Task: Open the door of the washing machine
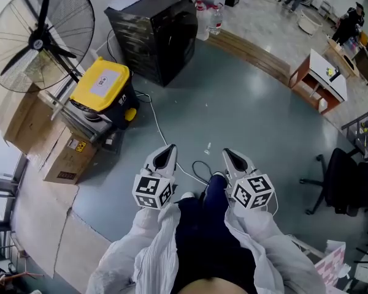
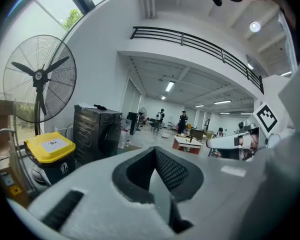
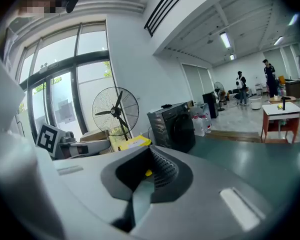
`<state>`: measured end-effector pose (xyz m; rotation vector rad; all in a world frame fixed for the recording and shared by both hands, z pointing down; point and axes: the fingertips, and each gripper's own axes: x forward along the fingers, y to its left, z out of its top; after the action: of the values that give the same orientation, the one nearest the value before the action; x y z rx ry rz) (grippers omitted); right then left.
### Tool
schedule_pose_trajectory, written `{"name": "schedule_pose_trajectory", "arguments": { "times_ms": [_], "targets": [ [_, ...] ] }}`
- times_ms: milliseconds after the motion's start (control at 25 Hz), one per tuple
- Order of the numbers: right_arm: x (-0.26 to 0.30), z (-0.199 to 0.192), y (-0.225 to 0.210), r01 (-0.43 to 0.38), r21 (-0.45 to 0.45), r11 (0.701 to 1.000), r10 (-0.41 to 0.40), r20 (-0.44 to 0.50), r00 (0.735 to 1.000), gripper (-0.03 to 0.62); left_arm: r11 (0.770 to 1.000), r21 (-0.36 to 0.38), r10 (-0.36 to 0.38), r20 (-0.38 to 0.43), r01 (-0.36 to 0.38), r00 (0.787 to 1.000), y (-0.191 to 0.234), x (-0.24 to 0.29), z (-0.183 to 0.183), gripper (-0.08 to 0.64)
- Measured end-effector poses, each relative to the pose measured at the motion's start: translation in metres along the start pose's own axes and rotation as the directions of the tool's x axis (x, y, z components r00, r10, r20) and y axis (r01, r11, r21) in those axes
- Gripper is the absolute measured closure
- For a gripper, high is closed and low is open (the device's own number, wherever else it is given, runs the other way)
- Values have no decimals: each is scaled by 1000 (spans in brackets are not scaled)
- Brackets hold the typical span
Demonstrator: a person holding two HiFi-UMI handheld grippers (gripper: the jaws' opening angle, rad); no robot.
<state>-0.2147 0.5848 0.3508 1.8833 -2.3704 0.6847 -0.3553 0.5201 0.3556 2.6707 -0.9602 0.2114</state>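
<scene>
The washing machine [image 1: 156, 32] is standing well away across the floor, beside a yellow-lidded bin [image 1: 101, 81]. Its door [image 3: 184, 130] seems shut, though it is dark and far off. The left gripper [image 1: 167, 155] and right gripper [image 1: 234, 160] are hanging near the person, jaws together, holding nothing. Walking over and opening are both waiting.

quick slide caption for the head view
Left gripper and right gripper, both shut and empty, face the distant washing machine, door closed.
</scene>
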Motion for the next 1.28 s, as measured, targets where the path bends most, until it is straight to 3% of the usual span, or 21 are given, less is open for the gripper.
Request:
{"name": "schedule_pose_trajectory", "arguments": {
  "times_ms": [200, 320, 520, 1280],
  "targets": [
    [1, -2, 2, -15, 38, 999, 15, -6, 1000, 583, 1000, -28, 7, 26, -6, 1000, 3, -2, 2, 557],
    [3, -1, 0, -20, 43, 999, 21, -9, 1000, 583, 998, -62, -7, 23, 8, 1000, 3, 1, 0, 401],
    [23, 7, -18, -38, 62, 997, 38, -10, 999, 583, 998, -57, 16, 11, -16, 1000, 13, 24, 4, 294],
    [179, 104, -173, -138, 51, 989, 140, -41, 989, 583, 993, -61, 105, 5, -104, 994, 79, 222, 56, 291]
  ]
}}
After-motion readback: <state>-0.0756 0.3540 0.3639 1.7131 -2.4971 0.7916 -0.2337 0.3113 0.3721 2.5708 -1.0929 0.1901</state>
